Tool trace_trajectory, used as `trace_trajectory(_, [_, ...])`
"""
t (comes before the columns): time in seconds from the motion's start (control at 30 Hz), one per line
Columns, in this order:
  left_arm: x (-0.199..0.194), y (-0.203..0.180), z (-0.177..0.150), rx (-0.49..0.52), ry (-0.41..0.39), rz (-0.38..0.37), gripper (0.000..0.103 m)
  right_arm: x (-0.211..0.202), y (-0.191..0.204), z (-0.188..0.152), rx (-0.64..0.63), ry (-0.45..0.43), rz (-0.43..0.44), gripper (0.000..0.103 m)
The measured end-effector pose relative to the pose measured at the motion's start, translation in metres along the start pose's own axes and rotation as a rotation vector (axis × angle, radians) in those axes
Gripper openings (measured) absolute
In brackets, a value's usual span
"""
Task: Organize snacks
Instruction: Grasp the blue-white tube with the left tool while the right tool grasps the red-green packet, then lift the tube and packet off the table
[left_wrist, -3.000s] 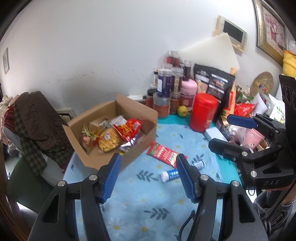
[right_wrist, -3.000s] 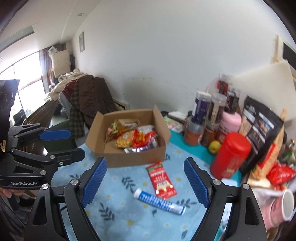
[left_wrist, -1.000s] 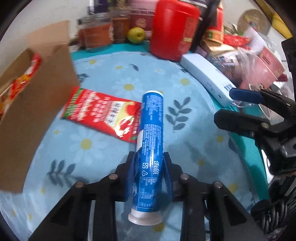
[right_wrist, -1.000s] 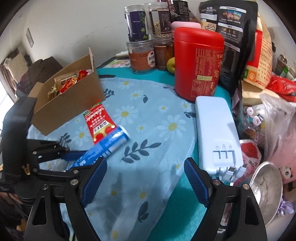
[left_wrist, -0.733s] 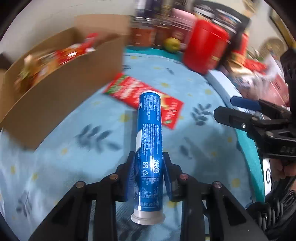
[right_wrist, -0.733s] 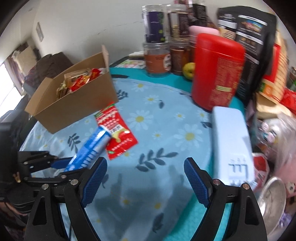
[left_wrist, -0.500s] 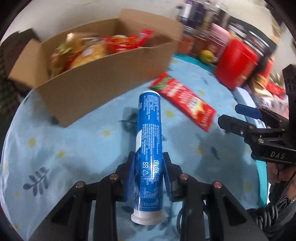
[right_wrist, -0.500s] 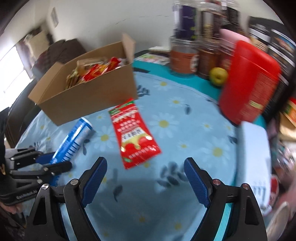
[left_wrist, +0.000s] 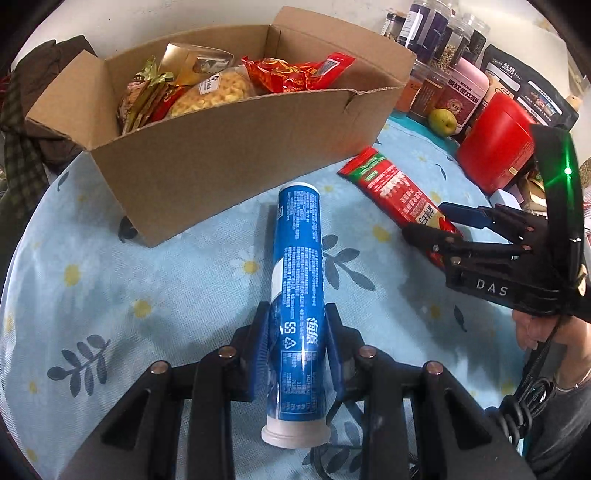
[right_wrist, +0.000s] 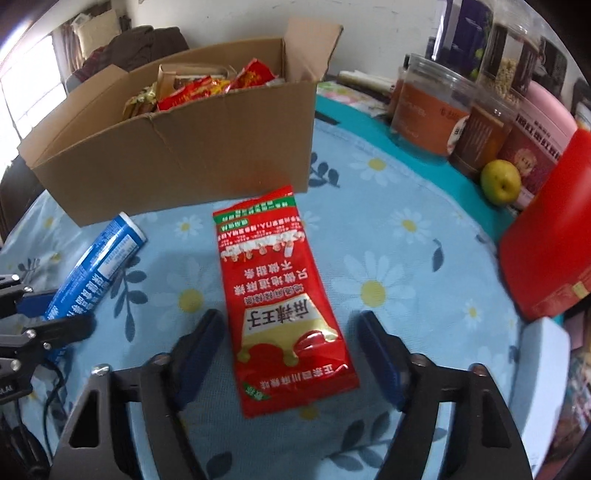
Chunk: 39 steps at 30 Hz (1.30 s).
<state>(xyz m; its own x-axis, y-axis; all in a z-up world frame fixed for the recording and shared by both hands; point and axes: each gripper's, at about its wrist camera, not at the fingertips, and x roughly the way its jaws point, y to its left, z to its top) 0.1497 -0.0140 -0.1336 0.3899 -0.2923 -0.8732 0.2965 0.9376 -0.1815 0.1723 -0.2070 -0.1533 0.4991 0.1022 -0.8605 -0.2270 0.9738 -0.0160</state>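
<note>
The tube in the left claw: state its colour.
Blue with white print and a white cap, the tube shows best in the left wrist view.

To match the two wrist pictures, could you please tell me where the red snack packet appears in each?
Left wrist: red snack packet lies right of centre, beside the right tongs.
Right wrist: it lies centre, between the closing tongs' fingers, untouched.
Shared landmark: cardboard box behind it.

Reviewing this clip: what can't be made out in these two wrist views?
- Brown cardboard box: floor and lower contents hidden by its front wall and the top packets, both views.
- Red foil snack packet: near end hidden behind the right gripper in the left view.
- Tall clear jars: tops cut off by the lens edge, right view.
</note>
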Motion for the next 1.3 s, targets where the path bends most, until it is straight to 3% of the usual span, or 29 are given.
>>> trace_trajectory(0.33, [-0.012,0.002,-0.018,0.004,0.008,-0.029,0.028,-0.020,0.016,-0.027,0.038,0.024,0.003,0.057])
trace_trajectory(0.63, [-0.028,-0.008,-0.055,0.040,0.040,-0.065,0.028,-0.052,0.030,-0.071,0.135,0.039,0.020,0.057])
trace_trajectory(1.07, [-0.043,-0.030,-0.086,0.105,0.091,-0.097,0.028,-0.085,0.046,-0.127,0.156,0.081,0.010,0.057])
trace_trajectory(1.17, [-0.043,-0.030,-0.088,0.100,0.087,-0.098,0.028,-0.089,0.052,-0.134,0.129,0.092,0.015,0.059])
trace_trajectory(1.3, [-0.042,-0.032,-0.088,0.120,0.074,-0.084,0.028,-0.087,0.055,-0.133,0.120,0.085,0.035,0.074])
